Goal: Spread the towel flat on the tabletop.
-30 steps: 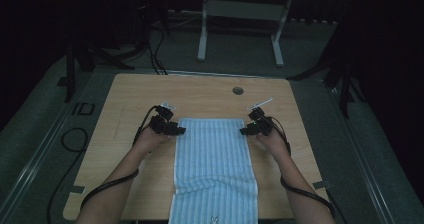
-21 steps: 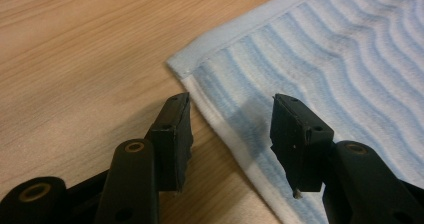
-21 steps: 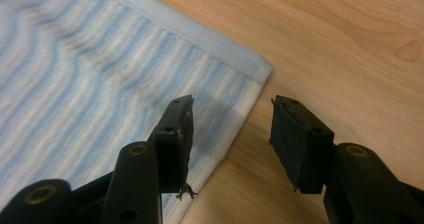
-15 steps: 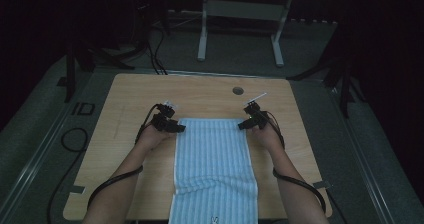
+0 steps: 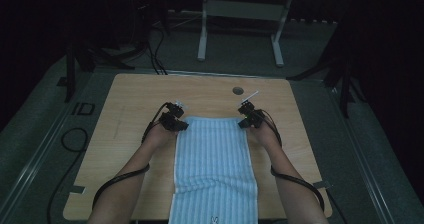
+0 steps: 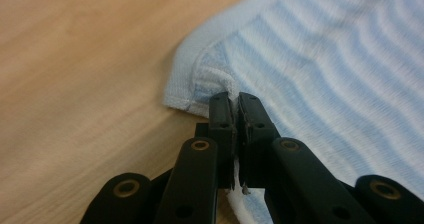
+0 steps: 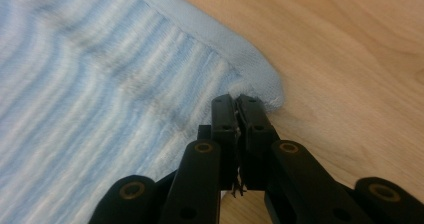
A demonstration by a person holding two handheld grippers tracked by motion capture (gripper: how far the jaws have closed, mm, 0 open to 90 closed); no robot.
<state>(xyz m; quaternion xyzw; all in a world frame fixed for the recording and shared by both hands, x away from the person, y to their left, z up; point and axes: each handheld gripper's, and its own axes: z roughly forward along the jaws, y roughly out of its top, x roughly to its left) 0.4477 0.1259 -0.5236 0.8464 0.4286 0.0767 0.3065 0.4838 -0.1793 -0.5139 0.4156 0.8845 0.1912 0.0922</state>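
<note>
Wooden table (image 5: pixel 130 109), light grain, round grommet hole (image 5: pixel 238 90) near far edge. Grey floor beyond; white desk frame legs (image 5: pixel 202 31). Black cables (image 5: pixel 150 49) trail far left.

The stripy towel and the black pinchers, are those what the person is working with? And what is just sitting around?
In the job:
- striped towel, flat on the table
- left gripper, shut on the towel's far left corner
- right gripper, shut on its far right corner

Just lying about:
- round hole fitting in the tabletop
- cables on the floor
- white desk frame behind the table
</note>
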